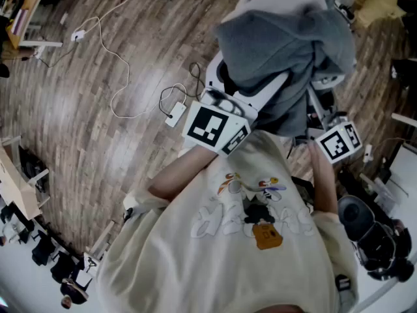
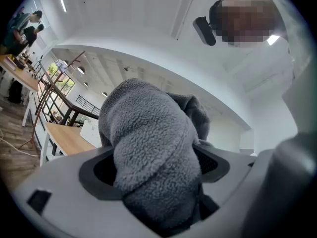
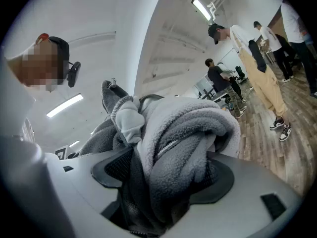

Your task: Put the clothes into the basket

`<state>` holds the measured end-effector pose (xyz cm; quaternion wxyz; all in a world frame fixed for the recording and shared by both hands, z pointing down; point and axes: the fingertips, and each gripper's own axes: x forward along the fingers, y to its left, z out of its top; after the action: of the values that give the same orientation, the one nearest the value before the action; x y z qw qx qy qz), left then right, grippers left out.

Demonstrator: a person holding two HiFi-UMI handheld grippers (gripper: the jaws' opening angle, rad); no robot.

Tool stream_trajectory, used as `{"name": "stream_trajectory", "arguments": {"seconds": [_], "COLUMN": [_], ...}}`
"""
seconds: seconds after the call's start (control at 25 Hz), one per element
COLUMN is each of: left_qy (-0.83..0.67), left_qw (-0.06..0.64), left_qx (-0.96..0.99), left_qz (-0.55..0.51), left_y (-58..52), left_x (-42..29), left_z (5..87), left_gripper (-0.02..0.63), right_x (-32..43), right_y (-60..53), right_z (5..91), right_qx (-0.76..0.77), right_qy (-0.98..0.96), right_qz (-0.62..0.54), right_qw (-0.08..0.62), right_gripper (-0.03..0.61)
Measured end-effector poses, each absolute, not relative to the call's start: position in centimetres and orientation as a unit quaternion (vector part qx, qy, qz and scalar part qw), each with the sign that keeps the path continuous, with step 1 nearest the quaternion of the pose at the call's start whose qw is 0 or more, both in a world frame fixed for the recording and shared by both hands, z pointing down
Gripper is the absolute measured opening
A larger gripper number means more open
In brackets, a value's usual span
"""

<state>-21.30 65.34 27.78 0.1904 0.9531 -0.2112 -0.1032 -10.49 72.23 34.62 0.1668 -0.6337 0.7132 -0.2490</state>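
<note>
The grey fleece [image 1: 287, 51] sits heaped above the floor [image 1: 98, 122]. It is bunched between the wide-apart jaws of the left hand-held gripper [image 2: 156, 175] and right hand-held gripper [image 3: 163, 177], seemingly draped rather than pinched. No basket shows. Unclamped, the fleece could slide off if either tilts.

The grey fleece [image 1: 287, 51] buries the jaws of the left gripper [image 2: 156, 175] and right gripper [image 3: 163, 177] in the head view; only 2 marker cubes [image 1: 212, 128] peek out at 7 and 5 o'clock.
</note>
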Motion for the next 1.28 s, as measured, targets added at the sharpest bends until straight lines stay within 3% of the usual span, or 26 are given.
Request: {"name": "stream_trajectory", "arguments": {"seconds": [0.72, 1.28], "left_qy": [-0.195, -0.183], "left_qw": [0.242, 0.242], "left_qx": [0.943, 0.946], "left_qz": [-0.12, -0.112], "left_y": [61.3, 53.8], "left_x": [-28.8, -31.6], "left_z": [29.2, 29.6], "left_gripper": [0.408, 0.408], "right_x": [-17.6, -20.7], "right_y": [68.7, 61.4], "right_z": [34.7, 35.2], "right_qx": [-0.658, -0.658], "right_qy": [0.698, 0.695], "right_qz": [-0.242, -0.245], "right_qw": [0.146, 0.157], "right_gripper": [0.356, 0.356]}}
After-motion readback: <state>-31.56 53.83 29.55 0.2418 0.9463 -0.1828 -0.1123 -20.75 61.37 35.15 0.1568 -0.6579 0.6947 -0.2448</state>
